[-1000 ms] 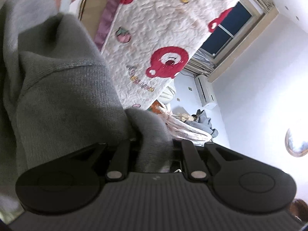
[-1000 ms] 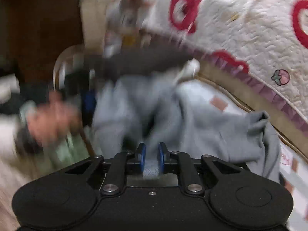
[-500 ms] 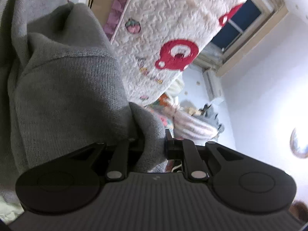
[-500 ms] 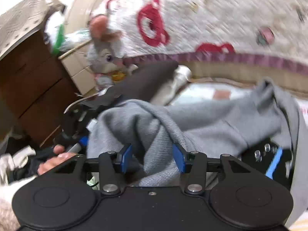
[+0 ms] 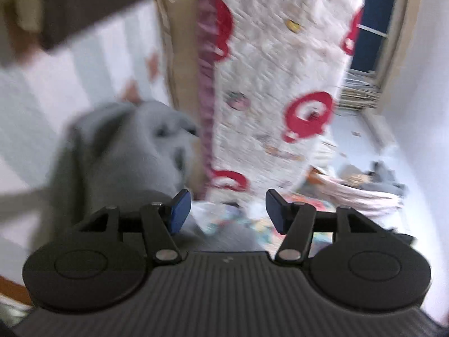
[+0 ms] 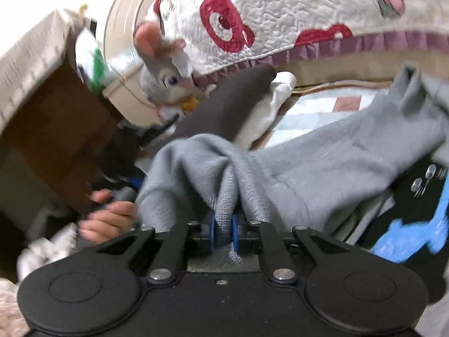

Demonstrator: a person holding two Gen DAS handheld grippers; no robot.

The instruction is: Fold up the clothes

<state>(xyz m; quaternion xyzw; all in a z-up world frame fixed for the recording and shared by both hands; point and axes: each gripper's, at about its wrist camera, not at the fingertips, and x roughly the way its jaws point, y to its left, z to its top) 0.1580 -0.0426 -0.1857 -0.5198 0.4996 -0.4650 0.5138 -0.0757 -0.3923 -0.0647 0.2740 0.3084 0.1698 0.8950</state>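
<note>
— Left hand-held gripper [image 5: 228, 210]?
— Just spread wide, blue pads [image 5: 179, 210] bare, nothing between. Sweater [image 5: 126, 151] slumped just beyond, beside the quilt [image 5: 275, 70].
— Right hand-held gripper [image 6: 224, 231]?
— Just pinched narrow on a sweater [image 6: 308, 165] fold. Rest draped over the bed [image 6: 317, 106], below a plush mouse [image 6: 165, 67].

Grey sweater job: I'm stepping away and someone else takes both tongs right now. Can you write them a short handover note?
Left tongs: open, nothing between the pads; jaws have just been opening, letting go of the grey sweater, which sits to their left.
Right tongs: shut on a pinched fold of the sweater; jaws have just been closing.
Sweater: bunched and crumpled on the bed, next to the quilt.
Done: no neat fold visible yet.
Left: regrip with the left tongs, spread it flat, fold.
</note>
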